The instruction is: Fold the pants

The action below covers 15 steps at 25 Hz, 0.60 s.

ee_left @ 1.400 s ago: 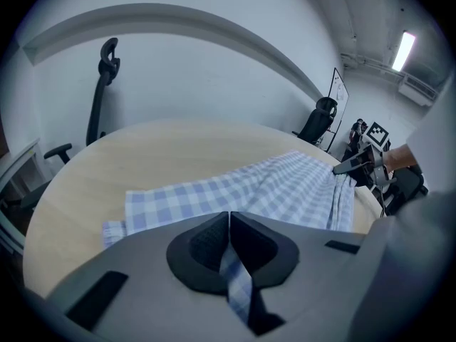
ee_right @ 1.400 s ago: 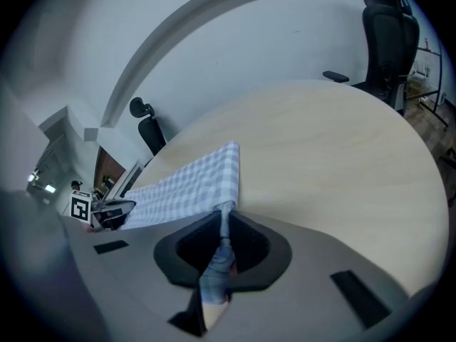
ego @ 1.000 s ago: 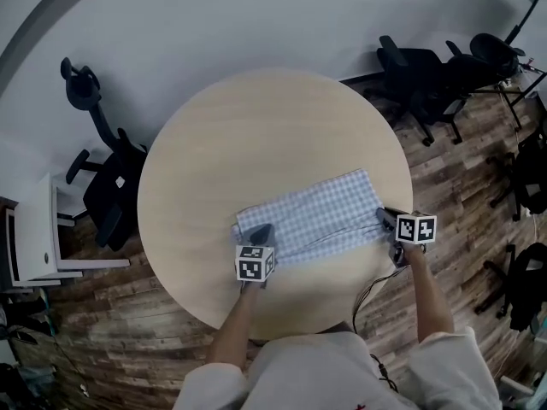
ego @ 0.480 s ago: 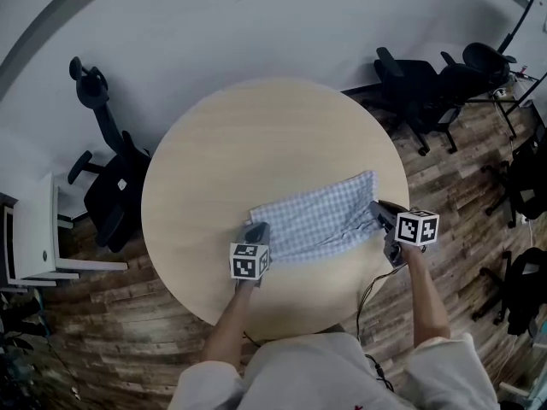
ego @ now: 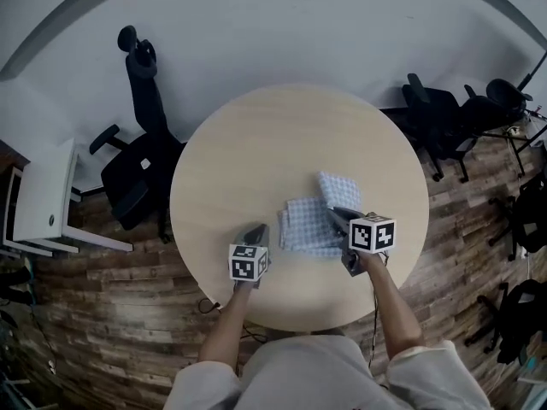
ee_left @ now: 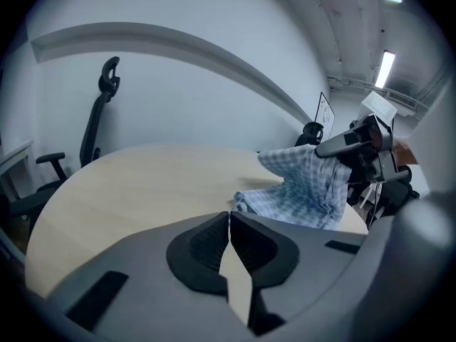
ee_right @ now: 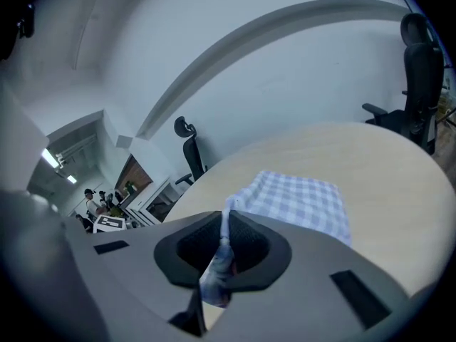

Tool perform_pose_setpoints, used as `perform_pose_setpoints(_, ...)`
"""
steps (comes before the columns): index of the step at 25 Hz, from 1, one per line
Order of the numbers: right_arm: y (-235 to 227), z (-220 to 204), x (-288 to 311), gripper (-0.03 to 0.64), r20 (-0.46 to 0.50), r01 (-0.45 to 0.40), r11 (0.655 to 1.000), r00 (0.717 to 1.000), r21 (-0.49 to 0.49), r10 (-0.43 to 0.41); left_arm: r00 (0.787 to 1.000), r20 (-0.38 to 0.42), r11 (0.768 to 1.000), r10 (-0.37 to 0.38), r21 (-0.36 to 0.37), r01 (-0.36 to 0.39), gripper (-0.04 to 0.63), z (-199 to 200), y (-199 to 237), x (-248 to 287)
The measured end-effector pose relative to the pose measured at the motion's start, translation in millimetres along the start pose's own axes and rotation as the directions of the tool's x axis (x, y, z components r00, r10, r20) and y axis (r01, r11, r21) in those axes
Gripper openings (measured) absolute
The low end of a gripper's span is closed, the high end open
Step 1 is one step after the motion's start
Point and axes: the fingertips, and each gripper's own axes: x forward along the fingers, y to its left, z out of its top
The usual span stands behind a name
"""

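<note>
— So, what are the claws doing?
— The left claw (ee_left: 229, 218) is sitting clenched on nothing, near the bench (ego: 214, 186) edge. The right claw (ee_right: 224, 223) is pinching an edge of the checked pants (ego: 306, 222), holding it up over the bunched heap mid-bench.
— Any advice?
— I'd be laying that edge squarely on the layer beneath, matching corners, before releasing.

I'm in an office: black swivel chairs (ego: 141, 173) stand around my round desk (ego: 248, 152), over a plank floor (ego: 120, 314), with plain white walls (ego: 282, 24) and strip lights (ee_left: 385, 68) overhead.
</note>
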Motion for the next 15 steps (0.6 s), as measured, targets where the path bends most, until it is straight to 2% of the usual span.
perform_pose_setpoints(3, 32.3, -45.5, 48.0, 0.052, -0.091, 0.019, 0.999, 0.996, -0.030, -0.022, 1.000, 0.003, 0.999, 0.026, -0.027, -0.026, 0.032, -12.3, 13.6, -16.9)
perform_pose_setpoints(6, 46.3, -98.5, 84.8, 0.054, -0.216, 0.030, 0.997, 0.975, -0.071, -0.045, 0.999, -0.003, 0.997, 0.054, -0.052, -0.054, 0.032, -22.3, 27.9, -31.1)
perform_pose_setpoints(7, 51.9, -111.0, 91.9, 0.073, -0.247, 0.008, 0.998, 0.969, -0.067, -0.024, 0.998, -0.004, 0.996, 0.061, -0.057, -0.061, 0.032, -24.6, 31.9, -34.5)
perform_pose_setpoints(9, 62.6, -126.2, 101.5, 0.189, -0.289, -0.044, 0.998, 0.957, -0.046, 0.029, 0.998, -0.001, 0.995, 0.070, -0.064, -0.070, 0.032, -25.8, 39.1, -38.5)
perform_pose_setpoints(13, 68.7, -140.3, 109.2, 0.213, -0.347, -0.112, 0.992, 0.934, -0.051, 0.088, 0.998, 0.001, 0.996, 0.065, -0.063, -0.065, 0.032, -23.7, 36.0, -34.7)
perform_pose_setpoints(15, 74.0, -144.0, 109.6, 0.232, -0.367, -0.167, 0.986, 0.918, -0.021, 0.147, 0.999, -0.001, 0.997, 0.051, -0.052, -0.051, 0.032, -21.5, 24.9, -28.3)
